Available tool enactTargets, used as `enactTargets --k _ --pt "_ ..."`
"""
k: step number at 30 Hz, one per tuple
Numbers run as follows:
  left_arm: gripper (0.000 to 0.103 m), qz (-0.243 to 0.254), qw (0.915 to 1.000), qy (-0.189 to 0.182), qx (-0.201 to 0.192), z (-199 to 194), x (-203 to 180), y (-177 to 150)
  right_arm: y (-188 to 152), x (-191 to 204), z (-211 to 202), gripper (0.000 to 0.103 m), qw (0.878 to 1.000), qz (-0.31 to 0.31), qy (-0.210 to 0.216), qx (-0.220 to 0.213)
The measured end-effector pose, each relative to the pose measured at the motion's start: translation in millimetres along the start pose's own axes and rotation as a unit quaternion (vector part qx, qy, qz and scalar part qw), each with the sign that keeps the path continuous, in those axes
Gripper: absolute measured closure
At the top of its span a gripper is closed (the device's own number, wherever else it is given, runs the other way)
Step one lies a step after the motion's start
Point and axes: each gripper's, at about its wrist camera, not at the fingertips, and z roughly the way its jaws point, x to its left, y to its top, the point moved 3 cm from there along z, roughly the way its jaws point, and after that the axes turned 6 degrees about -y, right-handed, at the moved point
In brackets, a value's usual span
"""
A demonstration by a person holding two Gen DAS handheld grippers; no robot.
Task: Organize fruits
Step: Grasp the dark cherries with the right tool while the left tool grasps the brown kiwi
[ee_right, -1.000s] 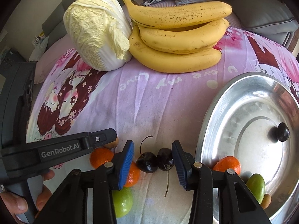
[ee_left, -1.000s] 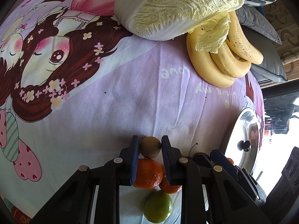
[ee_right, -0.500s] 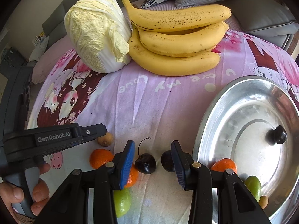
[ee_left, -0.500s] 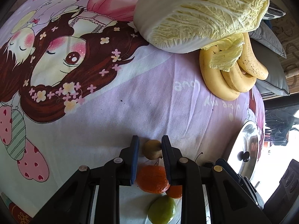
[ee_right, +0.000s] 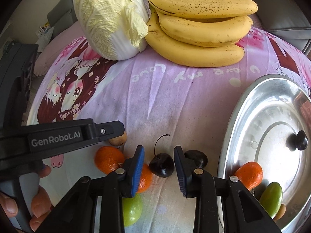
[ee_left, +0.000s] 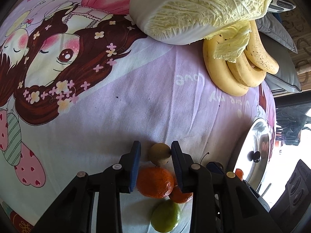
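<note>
**Both grippers poised over small fruit on the printed cloth**

The left gripper (ee_left: 155,156) points steeply down at a small brown fruit (ee_left: 159,154) lying on the cartoon-print cloth (ee_left: 136,104). Its jaws are opening: the right-hand pad touches the fruit's side, while the other pad stands clear with a gap, so the fruit is released rather than grasped. Just below it, between the gripper's arms, sit two mandarins, the nearer one (ee_left: 155,182) large and the second (ee_left: 180,195) partly tucked behind it, and a green fruit (ee_left: 165,216) lies below them.

The right gripper (ee_right: 159,162) hangs over a dark cherry (ee_right: 161,164) whose stem curves upward. Its jaws are closing, with the cherry between them; the right pad is at or very near the cherry's edge and the left pad is still apart from it, so nothing is clenched. A second dark cherry (ee_right: 195,158) rests just beyond the right pad, partly hidden by it.

To the right lies a shiny metal lid (ee_right: 272,141), turned inside up with its black knob (ee_right: 301,140) showing. Inside its rim rest a mandarin (ee_right: 249,176), a green fruit (ee_right: 271,199) and a small brown fruit (ee_right: 279,211) at the edge.

At the far side of the cloth a napa cabbage (ee_right: 110,17) leans against a bunch of bananas (ee_right: 198,27). A hand (ee_right: 25,203) grips the left gripper's handle at the lower left of the right wrist view. Grey cushions (ee_right: 287,17) lie behind the bananas.
</note>
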Motion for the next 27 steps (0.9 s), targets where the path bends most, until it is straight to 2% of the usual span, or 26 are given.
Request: enactTargets --k 11,14,17,27 --pt "0.069 0.022 0.9996 0.010 0.011 10 -13 -7 -6 -9 4 0.070 1.000 0.014 0.008 0.017" --pt "0.077 0.023 0.9996 0.006 0.011 12 -16 -6 -6 -7 5 0.075 1.000 0.013 0.010 0.018" --pt "0.077 0.024 0.9997 0.003 0.010 10 -15 -4 -6 -6 4 0.075 1.000 0.012 0.009 0.016" --pt "0.077 0.029 0.9993 -0.016 -0.018 -6 -27 -2 -2 -12 -12 0.075 0.999 0.027 0.024 -0.008"
